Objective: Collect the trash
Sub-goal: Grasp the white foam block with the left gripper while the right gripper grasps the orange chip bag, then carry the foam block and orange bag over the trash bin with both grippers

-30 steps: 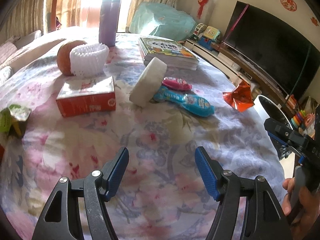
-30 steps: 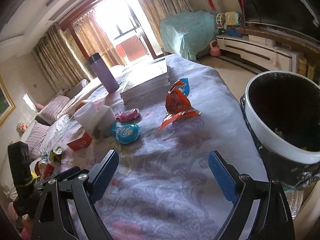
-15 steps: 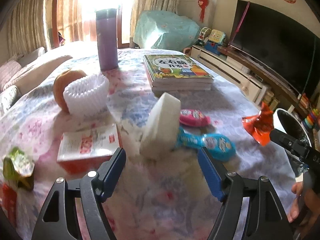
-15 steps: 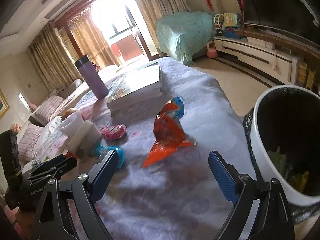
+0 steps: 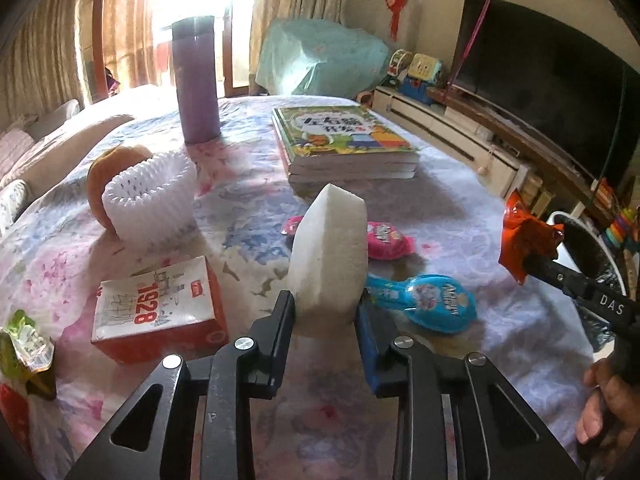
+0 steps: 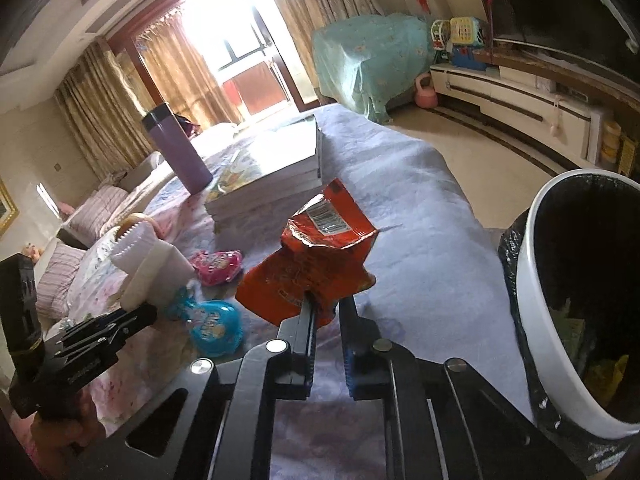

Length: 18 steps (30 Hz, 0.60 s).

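A white foam block (image 5: 328,256) stands on edge on the flowered tablecloth. My left gripper (image 5: 326,312) is closing on its lower end, and both pads touch its sides. A crumpled red snack wrapper (image 6: 316,264) is pinched at its lower edge by my right gripper (image 6: 326,312), whose jaws are also closing. The red wrapper (image 5: 524,236) shows again at the right of the left wrist view. A pink wrapper (image 5: 386,240) and a blue wrapper (image 5: 432,308) lie beside the block. A green wrapper (image 5: 24,344) lies at the far left.
A white trash bin (image 6: 560,300) with a black liner stands off the table's right edge. On the table are a red box (image 5: 156,316), a white foam net (image 5: 148,208) by an orange fruit (image 5: 116,160), a purple bottle (image 5: 198,80) and stacked books (image 5: 344,140).
Both grippers went from wide open to closed. The left came forward and closed around the foam block. The right closed on the red wrapper.
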### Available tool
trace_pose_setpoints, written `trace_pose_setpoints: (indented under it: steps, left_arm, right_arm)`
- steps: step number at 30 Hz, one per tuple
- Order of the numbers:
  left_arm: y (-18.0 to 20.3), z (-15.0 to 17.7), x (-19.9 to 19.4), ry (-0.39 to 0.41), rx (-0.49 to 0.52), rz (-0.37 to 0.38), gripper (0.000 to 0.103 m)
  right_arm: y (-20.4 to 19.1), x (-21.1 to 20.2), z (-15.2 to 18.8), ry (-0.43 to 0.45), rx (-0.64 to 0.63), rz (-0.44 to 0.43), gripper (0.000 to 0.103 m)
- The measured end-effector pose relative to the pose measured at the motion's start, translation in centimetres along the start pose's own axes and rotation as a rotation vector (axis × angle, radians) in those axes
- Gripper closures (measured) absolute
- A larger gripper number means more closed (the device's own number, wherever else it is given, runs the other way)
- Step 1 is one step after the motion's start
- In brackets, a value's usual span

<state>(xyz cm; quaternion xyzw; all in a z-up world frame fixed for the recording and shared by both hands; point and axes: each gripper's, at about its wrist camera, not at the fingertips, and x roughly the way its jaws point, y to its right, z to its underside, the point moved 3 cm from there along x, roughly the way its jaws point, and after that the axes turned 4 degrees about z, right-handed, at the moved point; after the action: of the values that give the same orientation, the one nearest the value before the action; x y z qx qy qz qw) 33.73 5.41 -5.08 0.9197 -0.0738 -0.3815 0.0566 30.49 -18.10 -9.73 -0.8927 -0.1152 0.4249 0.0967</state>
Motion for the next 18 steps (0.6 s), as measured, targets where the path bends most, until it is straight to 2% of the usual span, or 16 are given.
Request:
trace_pose_setpoints:
  steps: [8,18]
  left_arm:
    - [2.3,0.4,-2.9,0.041,0.015,0.082,0.075]
    - [6.2,1.8,-4.1,0.016,0.059,0.185,0.075]
  right_arm:
    - [0.3,-3.2,0.3,0.045,0.006,-0.023,0.093]
    - [2.0,-6.7,1.2,0.080,0.024,-0.014,0.093]
